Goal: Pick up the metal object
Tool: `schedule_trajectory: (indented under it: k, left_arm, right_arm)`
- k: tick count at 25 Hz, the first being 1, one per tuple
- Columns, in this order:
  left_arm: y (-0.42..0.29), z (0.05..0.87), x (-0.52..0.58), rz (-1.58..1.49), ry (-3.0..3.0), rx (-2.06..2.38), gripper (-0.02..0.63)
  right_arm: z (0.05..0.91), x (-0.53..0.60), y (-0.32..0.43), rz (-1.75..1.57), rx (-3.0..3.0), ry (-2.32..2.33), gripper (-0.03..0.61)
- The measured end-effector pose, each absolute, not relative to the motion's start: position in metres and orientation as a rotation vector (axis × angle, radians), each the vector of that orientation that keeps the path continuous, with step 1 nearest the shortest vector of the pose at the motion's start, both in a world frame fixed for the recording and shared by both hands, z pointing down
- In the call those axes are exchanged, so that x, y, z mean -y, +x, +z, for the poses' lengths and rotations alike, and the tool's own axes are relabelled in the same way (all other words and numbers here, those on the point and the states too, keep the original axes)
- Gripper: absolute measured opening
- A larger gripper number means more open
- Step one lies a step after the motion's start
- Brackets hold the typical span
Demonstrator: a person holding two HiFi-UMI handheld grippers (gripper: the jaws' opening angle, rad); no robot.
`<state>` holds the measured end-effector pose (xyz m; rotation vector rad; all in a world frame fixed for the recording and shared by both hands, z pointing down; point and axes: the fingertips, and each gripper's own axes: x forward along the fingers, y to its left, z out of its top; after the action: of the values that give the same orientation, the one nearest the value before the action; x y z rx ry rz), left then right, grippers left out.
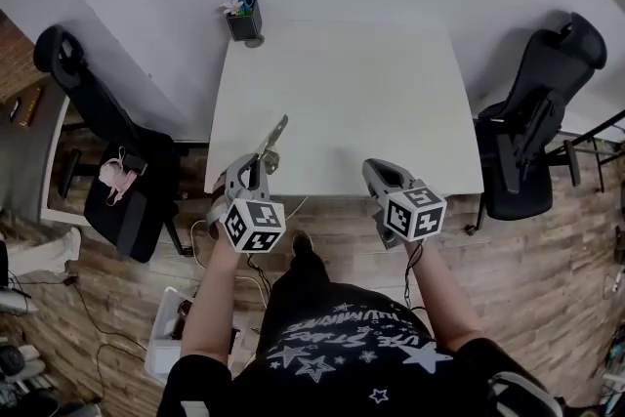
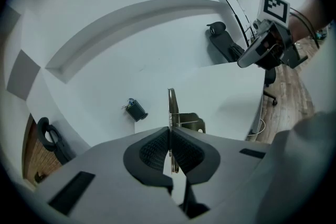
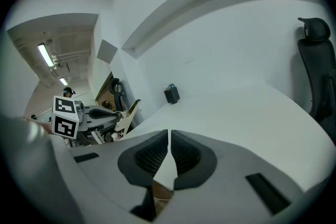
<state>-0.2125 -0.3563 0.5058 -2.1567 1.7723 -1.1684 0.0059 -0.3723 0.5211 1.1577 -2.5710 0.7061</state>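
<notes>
Well, the left gripper (image 1: 262,159) is pinching the metal object (image 1: 277,136) tight at the table's (image 1: 342,83) near edge, toward the left corner; the right gripper (image 1: 377,170) is pressed together with nothing in it, farther right along that edge.

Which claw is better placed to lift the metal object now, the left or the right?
Left. The left claw is shut on the metal object, which sticks out beyond it. The right claw is shut on nothing and stands apart, to the right.
</notes>
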Motion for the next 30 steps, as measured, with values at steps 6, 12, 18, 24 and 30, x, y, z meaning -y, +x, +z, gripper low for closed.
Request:
schedule_trajectory:
  k: [6,12,18,24,30]
  left_arm:
    - [-0.181,0.5,0.295,-1.08,-2.18,-1.873,0.022]
    - [-0.148,0.503,0.233,-0.988,-2.277,-1.975,0.022]
    - [-0.111,0.51,0.167,-0.941,-2.354,-2.027,0.023]
    - [-0.066,0.519,0.107,-0.916,-2.43,-2.036,0.021]
    - [-0.041,0.522,0.059,-0.888,-2.467,-2.065,0.021]
  right_arm:
    - [0.518,0.321,0.031,0.666,2.596,1.124,0.049]
    - [0.517,0.266,0.062,0.638,2.603,1.105,0.049]
    - [0.52,0.207,0.097,0.627,2.594,1.089,0.049]
    - [0.523,0.153,0.129,0.622,2.593,1.07,0.049]
    - [0.529,0.107,0.145,0.63,2.593,1.028,0.049]
